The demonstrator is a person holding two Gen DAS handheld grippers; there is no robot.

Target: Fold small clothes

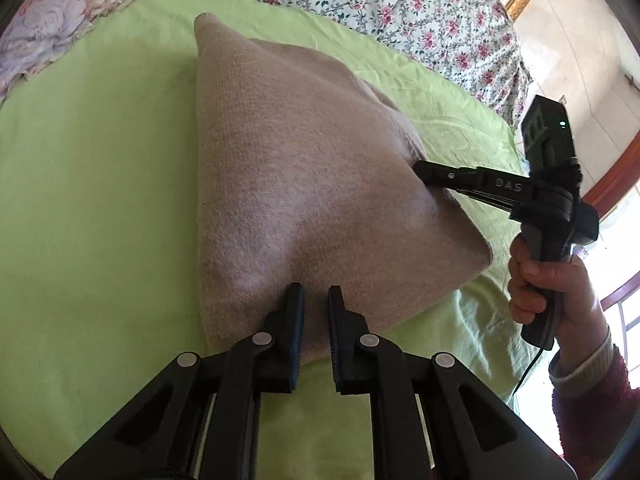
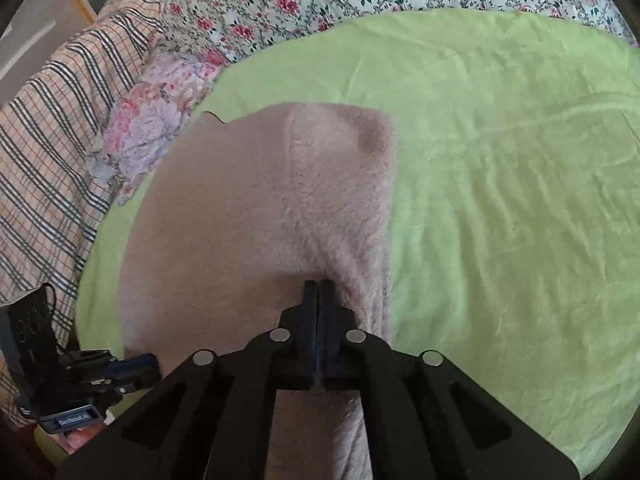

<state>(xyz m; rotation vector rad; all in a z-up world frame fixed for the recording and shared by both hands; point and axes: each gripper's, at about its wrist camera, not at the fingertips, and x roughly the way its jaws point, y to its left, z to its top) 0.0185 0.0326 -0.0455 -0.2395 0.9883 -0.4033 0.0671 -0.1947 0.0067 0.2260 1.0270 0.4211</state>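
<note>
A beige knit garment [image 1: 304, 184] lies on a light green cloth [image 1: 96, 184]; it also shows in the right wrist view [image 2: 248, 216]. My left gripper [image 1: 316, 296] stands at its near edge with its jaws a small gap apart and fabric showing between them. My right gripper [image 2: 318, 286] is shut on the garment's right edge and holds that part raised. It shows in the left wrist view [image 1: 424, 170] with its fingers pressed into the fabric. The left gripper shows at the lower left of the right wrist view [image 2: 148, 364].
The green cloth [image 2: 512, 200] covers a bed with floral bedding [image 1: 400, 4] behind it. A purple floral pillow [image 2: 152, 120] and a plaid blanket [image 2: 44, 152] lie to the left. A person's hand [image 1: 544, 280] holds the right gripper's handle.
</note>
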